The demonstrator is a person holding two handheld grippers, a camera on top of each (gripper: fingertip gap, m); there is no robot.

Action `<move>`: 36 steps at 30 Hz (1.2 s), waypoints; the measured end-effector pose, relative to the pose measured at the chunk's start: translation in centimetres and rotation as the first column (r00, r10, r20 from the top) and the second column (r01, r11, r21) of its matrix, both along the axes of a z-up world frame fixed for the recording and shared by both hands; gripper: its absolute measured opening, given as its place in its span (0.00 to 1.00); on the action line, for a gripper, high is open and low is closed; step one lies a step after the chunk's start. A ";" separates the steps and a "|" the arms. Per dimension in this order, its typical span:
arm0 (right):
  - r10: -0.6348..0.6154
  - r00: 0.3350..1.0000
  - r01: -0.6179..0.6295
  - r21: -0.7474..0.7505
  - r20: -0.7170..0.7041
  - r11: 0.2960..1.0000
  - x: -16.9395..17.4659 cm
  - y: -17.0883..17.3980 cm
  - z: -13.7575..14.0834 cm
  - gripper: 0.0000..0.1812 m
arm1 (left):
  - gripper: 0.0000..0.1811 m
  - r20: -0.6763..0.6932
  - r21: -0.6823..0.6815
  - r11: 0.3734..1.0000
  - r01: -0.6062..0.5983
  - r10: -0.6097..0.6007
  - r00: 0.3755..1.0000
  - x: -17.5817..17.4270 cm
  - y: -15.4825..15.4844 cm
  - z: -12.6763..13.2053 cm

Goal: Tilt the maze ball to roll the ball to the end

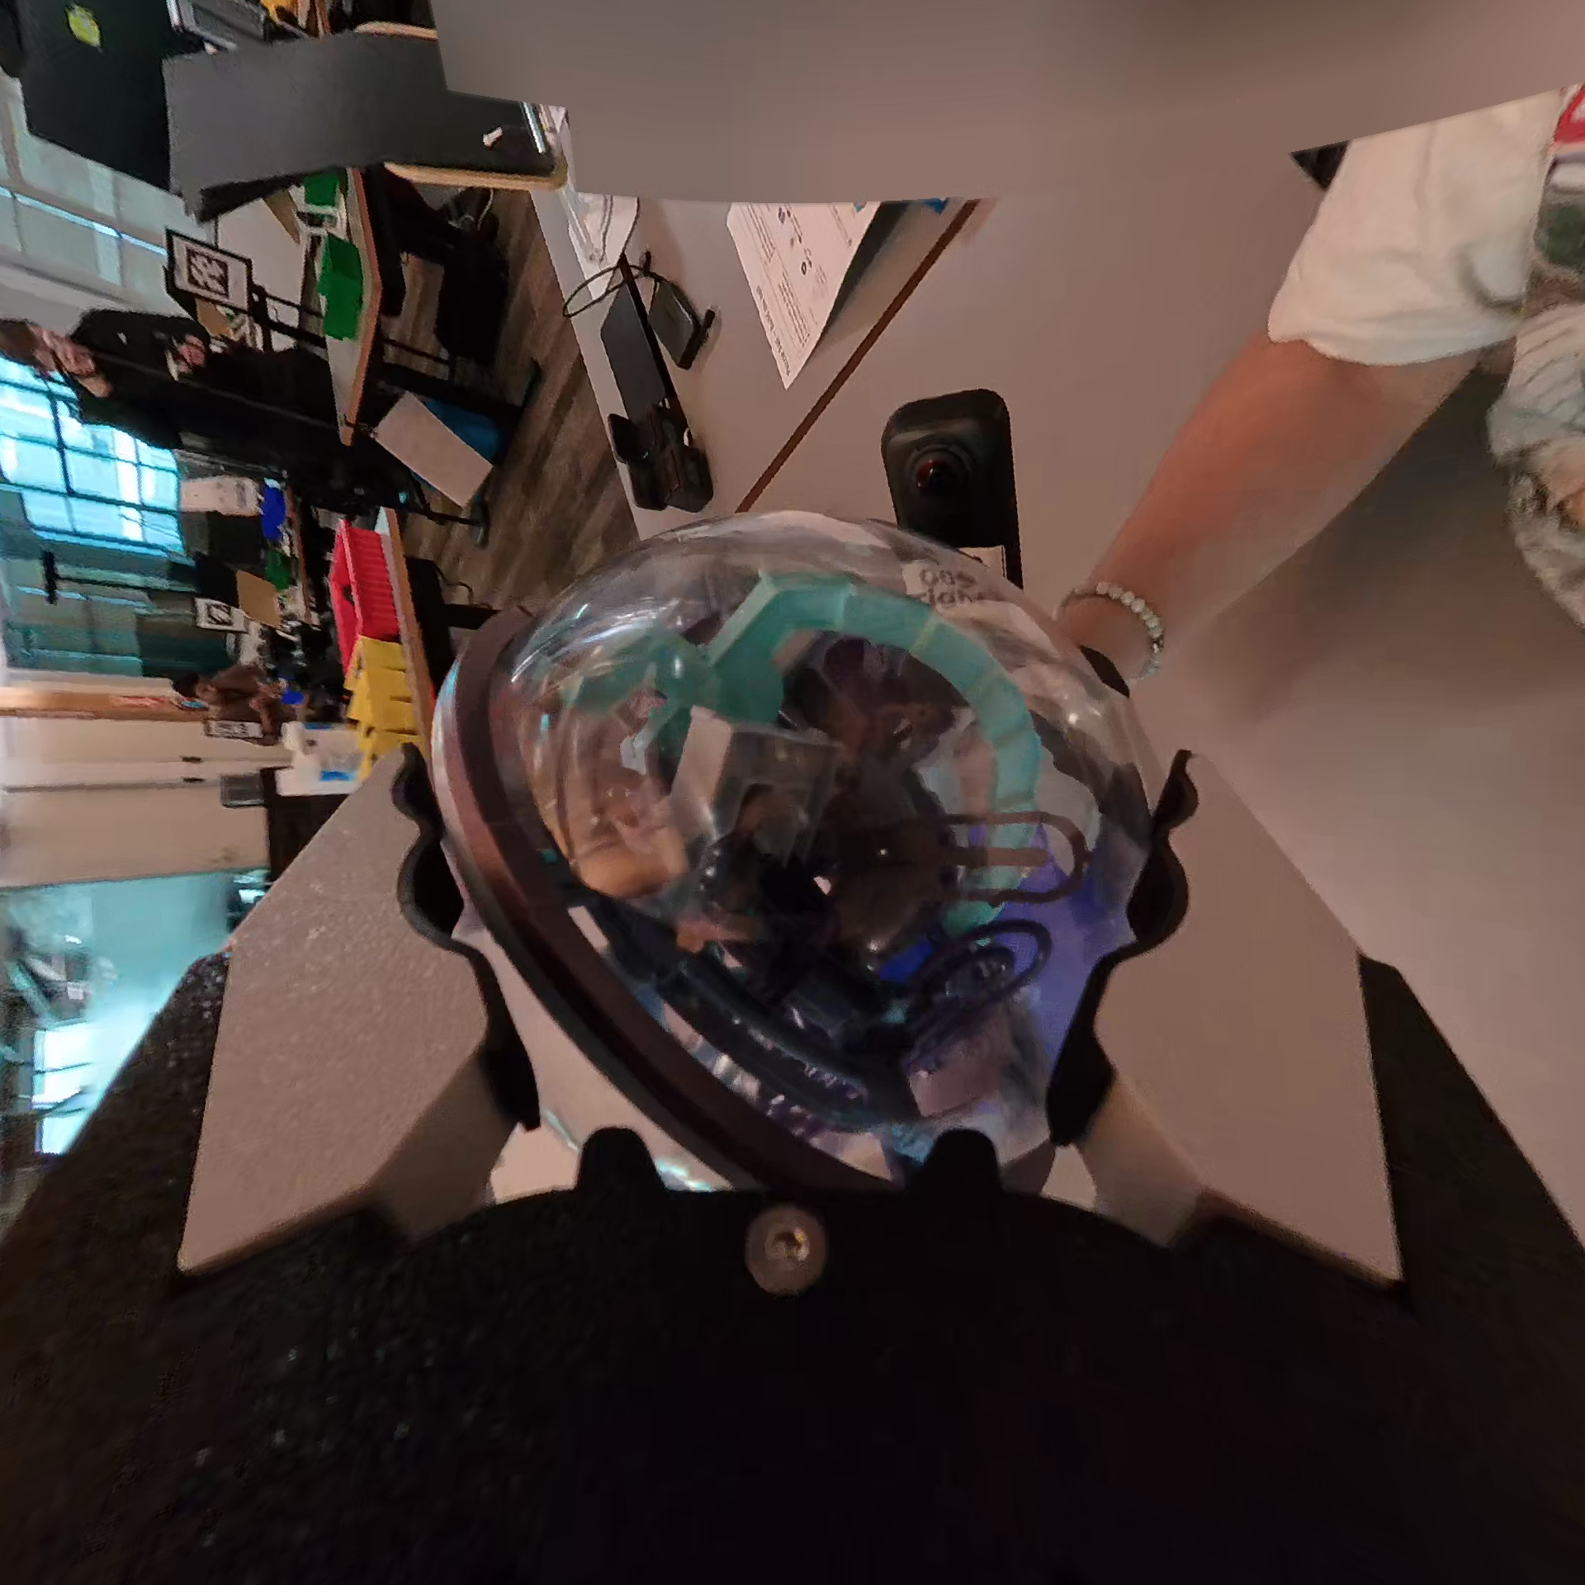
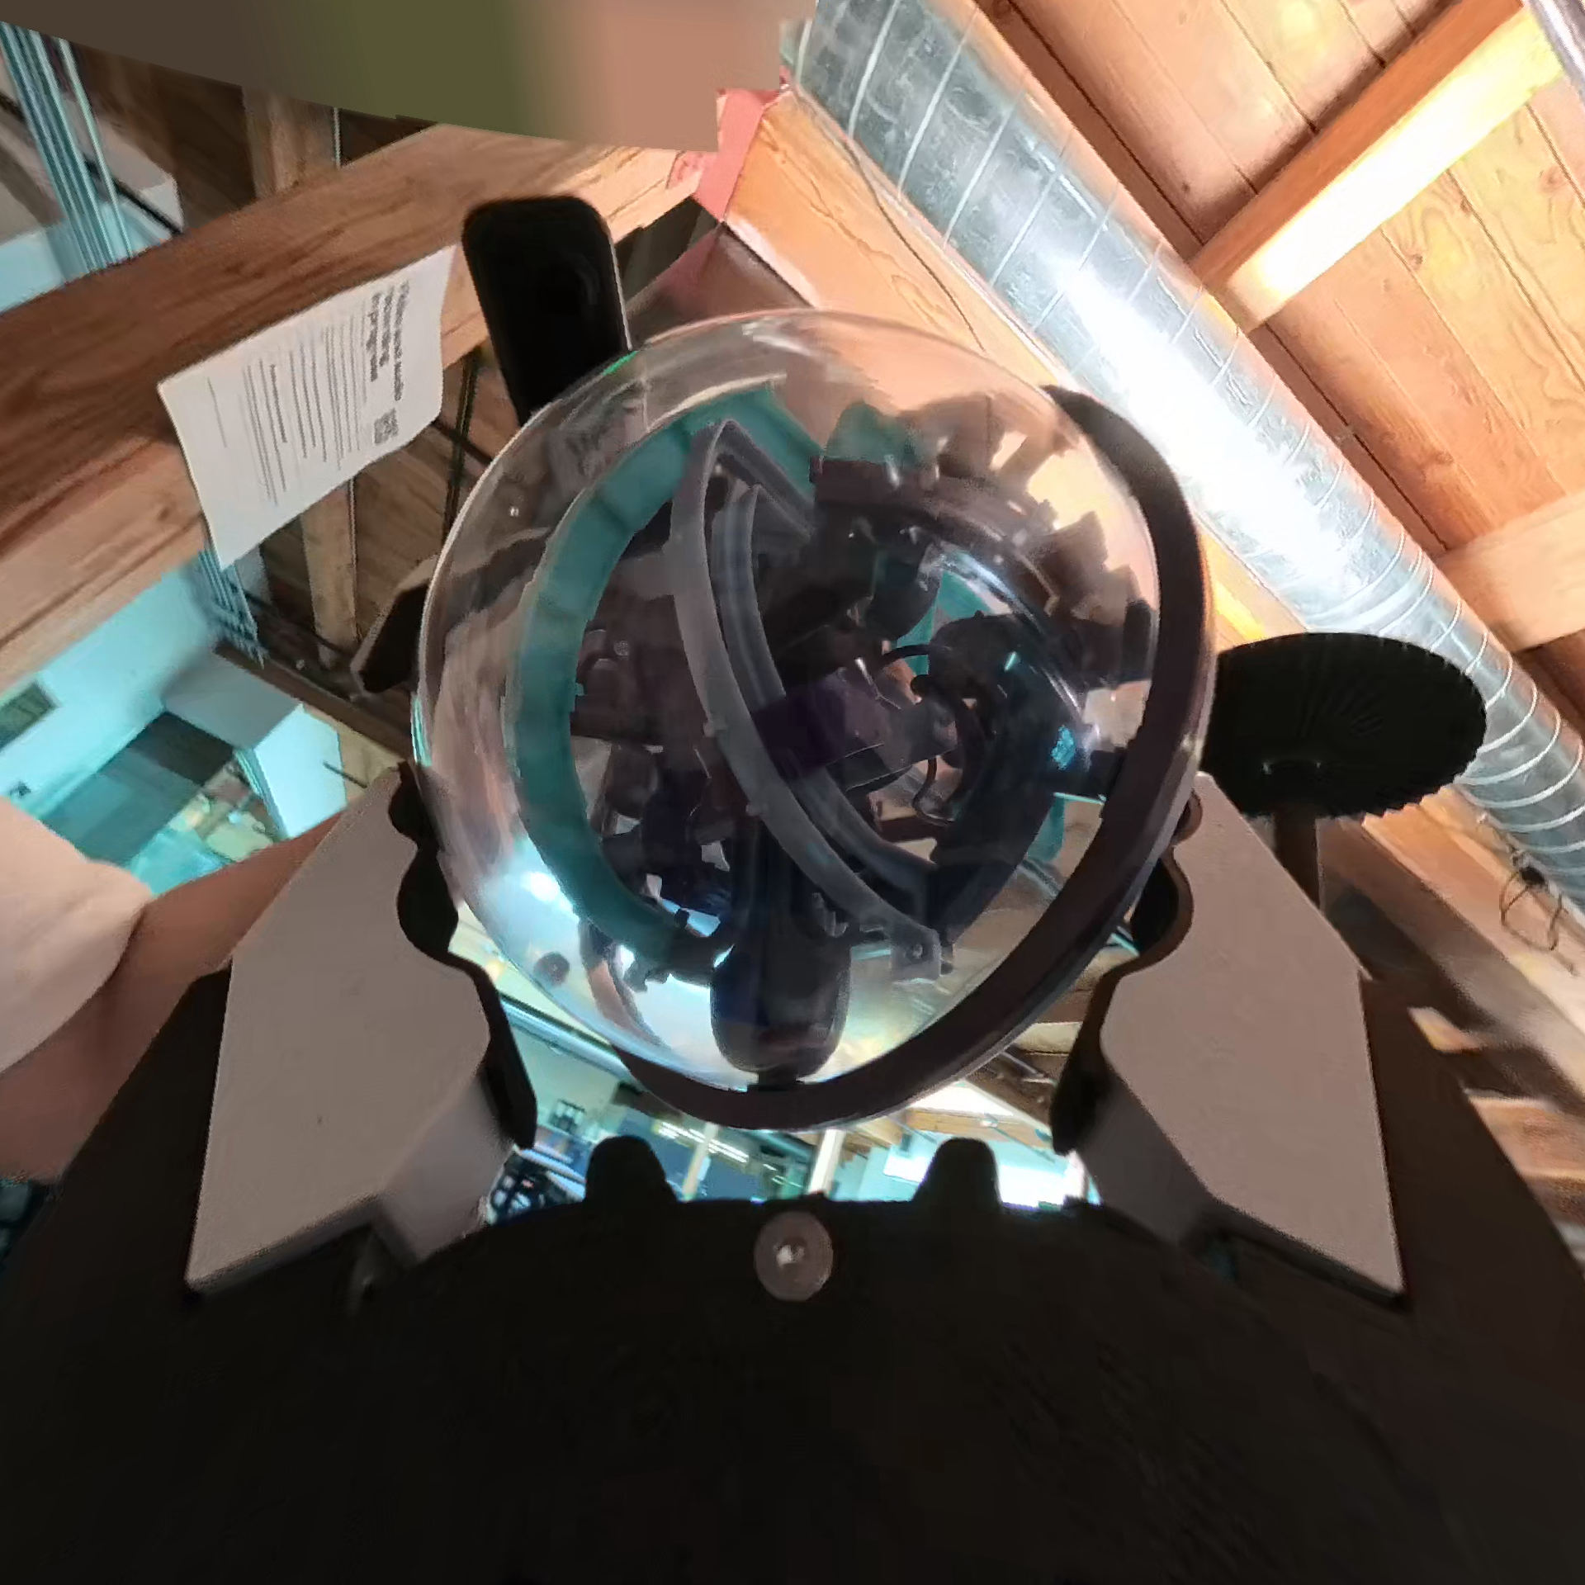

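Observation:
The maze ball is a clear sphere with a black ring round its middle and teal, grey and dark tracks inside. My left gripper is shut on it, with a grey finger pressing on each side. My right gripper is shut on the same maze ball from the opposite side. The ball is held in the air, tilted, with the right wrist view looking up at the ceiling. The other gripper's black camera shows behind the ball in each view. I cannot make out the small rolling ball inside.
A person's bare arm with a bead bracelet reaches in at the right. A grey table bears a paper sheet. Red and yellow bins stand farther off. Overhead are wooden beams, a metal duct and a black ribbed disc.

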State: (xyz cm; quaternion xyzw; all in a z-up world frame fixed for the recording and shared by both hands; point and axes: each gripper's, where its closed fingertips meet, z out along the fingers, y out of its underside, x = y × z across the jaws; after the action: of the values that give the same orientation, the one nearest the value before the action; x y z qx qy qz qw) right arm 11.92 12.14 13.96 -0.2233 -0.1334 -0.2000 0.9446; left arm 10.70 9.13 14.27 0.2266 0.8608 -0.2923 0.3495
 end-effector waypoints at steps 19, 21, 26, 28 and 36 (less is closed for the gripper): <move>0.080 0.983 -0.090 -0.053 -0.167 0.995 1.9 1.8 -1.0 0.87 | 0.86 -0.179 -0.103 0.992 -0.077 0.058 0.982 2.3 1.9 -0.6; 0.085 0.981 -0.096 -0.055 -0.174 0.994 1.8 1.9 -1.2 0.87 | 0.86 -0.184 -0.098 0.992 -0.085 0.066 0.981 2.3 2.0 -0.8; 0.097 0.976 -0.111 -0.062 -0.197 0.992 2.1 2.3 -1.6 0.87 | 0.86 -0.204 -0.098 0.990 -0.103 0.081 0.976 2.6 2.4 -1.2; 0.097 0.975 -0.113 -0.070 -0.199 0.991 2.2 2.5 -1.7 0.87 | 0.86 -0.204 -0.099 0.989 -0.107 0.085 0.975 2.7 2.5 -1.3; 0.062 0.990 -0.072 -0.078 -0.126 0.994 1.6 2.2 -0.9 0.87 | 0.86 -0.126 -0.097 0.993 -0.064 0.052 0.991 1.9 2.2 -0.6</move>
State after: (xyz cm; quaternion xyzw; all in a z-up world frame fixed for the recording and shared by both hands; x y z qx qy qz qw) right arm 13.56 14.34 13.02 -0.2693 -0.0903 -0.1483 0.9473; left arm 12.61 11.31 13.71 0.1650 0.8710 -0.3387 0.3152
